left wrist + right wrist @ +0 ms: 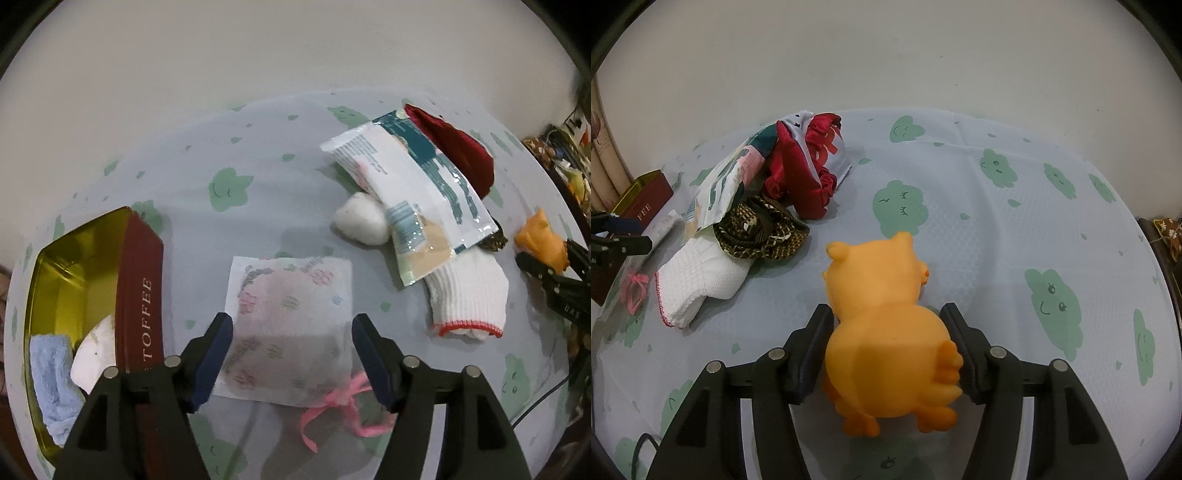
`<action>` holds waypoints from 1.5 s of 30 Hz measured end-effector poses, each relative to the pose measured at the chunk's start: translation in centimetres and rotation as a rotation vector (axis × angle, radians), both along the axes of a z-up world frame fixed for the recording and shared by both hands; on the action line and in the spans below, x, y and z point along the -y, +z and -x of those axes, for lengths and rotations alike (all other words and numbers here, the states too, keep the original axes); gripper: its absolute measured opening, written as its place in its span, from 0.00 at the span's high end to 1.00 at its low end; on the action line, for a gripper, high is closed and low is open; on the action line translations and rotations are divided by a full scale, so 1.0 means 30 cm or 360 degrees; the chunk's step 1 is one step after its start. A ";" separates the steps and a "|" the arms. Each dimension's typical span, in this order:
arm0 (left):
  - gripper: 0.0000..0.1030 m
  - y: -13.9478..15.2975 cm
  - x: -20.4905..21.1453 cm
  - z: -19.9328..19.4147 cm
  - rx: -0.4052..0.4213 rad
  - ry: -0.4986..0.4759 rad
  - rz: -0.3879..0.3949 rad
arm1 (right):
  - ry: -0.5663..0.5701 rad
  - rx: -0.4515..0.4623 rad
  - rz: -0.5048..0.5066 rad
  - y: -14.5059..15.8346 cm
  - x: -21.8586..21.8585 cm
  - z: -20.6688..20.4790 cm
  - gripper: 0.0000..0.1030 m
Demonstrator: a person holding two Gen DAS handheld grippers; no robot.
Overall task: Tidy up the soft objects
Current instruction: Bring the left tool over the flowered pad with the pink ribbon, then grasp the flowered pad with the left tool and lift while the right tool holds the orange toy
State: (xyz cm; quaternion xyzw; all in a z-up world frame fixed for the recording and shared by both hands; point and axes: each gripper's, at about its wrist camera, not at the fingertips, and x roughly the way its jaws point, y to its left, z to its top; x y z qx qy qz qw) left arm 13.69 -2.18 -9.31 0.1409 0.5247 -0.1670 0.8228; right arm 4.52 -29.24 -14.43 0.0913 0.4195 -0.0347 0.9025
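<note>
My left gripper is open above a white printed pouch with a pink ribbon; the pouch lies flat on the table between the fingers. To its left stands an open red toffee tin holding a blue cloth and a white cloth. My right gripper has its jaws around an orange soft owl toy, the pads touching its sides. The owl also shows in the left wrist view. A white knit glove, a cotton ball, a plastic packet and red cloth lie in a pile.
A brown patterned fabric piece lies beside the glove under the packet. The table has a grey cloth with green cloud prints. A wall is behind. Clutter sits at the far right edge.
</note>
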 end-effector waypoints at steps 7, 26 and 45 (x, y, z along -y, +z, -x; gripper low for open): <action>0.33 -0.067 -0.024 -0.018 -0.0053 0.0049 -0.0031 | 0.0003 -0.0002 0.0000 0.002 0.000 0.000 0.43; 0.61 -0.077 -0.009 0.001 -0.0016 0.0048 0.0096 | 0.0005 -0.0007 0.0001 0.005 -0.004 -0.001 0.41; 0.82 0.019 -0.005 0.044 0.0002 0.0118 0.0115 | 0.0009 -0.0010 0.0007 0.005 -0.008 -0.001 0.40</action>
